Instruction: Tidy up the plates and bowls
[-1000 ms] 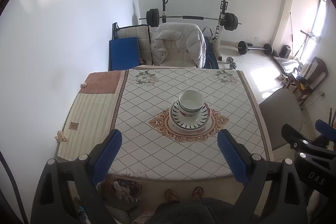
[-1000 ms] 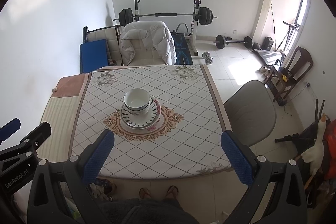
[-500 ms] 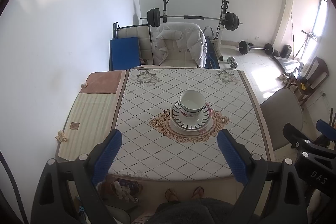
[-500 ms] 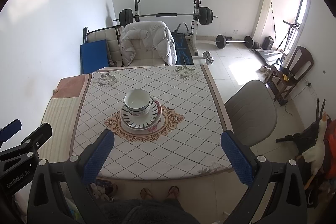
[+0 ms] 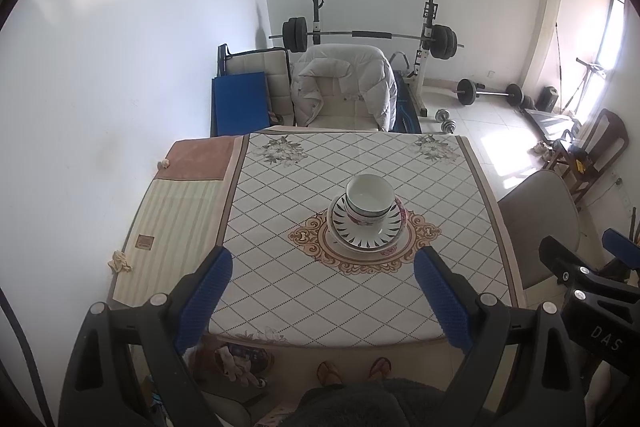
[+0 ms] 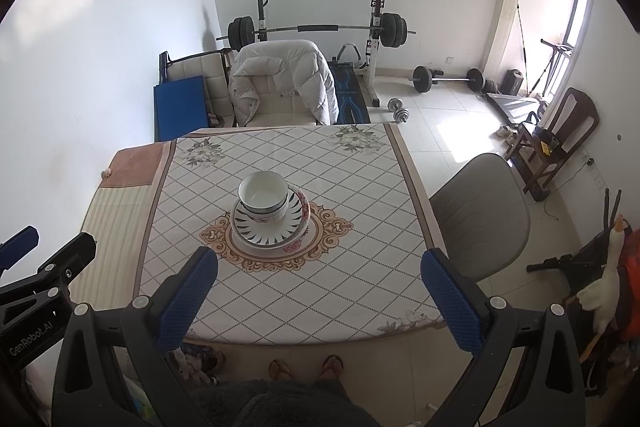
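Both grippers hang high above the near edge of the tabletop (image 5: 280, 291), w/ nothing in them. Left gripper (image 5: 322, 283): jaws wide apart, empty. Right gripper (image 6: 318, 285): jaws wide apart too, empty. Each one shows at the edge of the other's view, left unit at approx 9 o'clock in the right wrist view, right unit at approx 3 o'clock in the left wrist view.

Task items sit stacked at the tabletop's center, on the round ornament of the cloth (image 6: 280, 151). Top: white bowl (image 5: 370, 193), upright, nested in a second bowl w/ a dark band. Under them a plate (image 5: 366, 241) w/ black ray pattern, then a plate w/ red floral rim (image 6: 305, 206) peeking out toward 3 o'clock, and a plain pale one at the bottom. Stack is well apart from both grippers, approx 12 o'clock from each.

Around: chair w/ white jacket (image 5: 346, 83) at 12 o'clock past the tabletop, barbell rack (image 6: 316, 27) behind it, grey chair (image 6: 480, 215) at 3 o'clock beside the tabletop. Person's feet in sandals (image 5: 352, 371) at 6 o'clock on the floor.
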A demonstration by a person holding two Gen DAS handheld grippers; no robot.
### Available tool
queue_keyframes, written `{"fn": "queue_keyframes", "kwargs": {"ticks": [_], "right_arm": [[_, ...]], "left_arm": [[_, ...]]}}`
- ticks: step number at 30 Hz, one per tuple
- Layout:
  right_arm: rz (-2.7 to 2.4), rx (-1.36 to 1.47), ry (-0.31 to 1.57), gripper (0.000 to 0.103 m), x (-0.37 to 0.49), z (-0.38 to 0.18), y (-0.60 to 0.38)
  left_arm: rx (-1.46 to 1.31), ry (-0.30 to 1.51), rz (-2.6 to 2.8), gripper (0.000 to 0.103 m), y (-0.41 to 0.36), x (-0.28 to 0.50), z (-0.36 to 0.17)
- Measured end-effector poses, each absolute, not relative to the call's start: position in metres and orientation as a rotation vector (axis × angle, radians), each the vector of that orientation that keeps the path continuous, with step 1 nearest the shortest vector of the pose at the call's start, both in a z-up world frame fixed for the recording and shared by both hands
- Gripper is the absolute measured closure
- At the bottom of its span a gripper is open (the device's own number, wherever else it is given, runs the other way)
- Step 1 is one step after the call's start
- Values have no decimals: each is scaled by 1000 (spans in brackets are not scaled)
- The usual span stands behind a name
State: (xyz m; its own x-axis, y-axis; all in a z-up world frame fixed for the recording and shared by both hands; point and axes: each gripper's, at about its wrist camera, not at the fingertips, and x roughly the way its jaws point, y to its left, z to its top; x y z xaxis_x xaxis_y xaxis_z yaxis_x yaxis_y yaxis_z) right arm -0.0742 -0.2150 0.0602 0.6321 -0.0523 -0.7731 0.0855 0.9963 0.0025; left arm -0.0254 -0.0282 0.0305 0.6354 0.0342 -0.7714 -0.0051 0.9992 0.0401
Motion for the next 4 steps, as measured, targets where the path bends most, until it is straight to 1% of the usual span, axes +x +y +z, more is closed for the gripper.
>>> {"fn": "queue_keyframes", "kwargs": {"ticks": [4], "right_arm": [[-75, 39, 883, 0, -74, 59, -214]], "left_arm": [[41, 872, 27, 10, -29, -26, 31]]}}
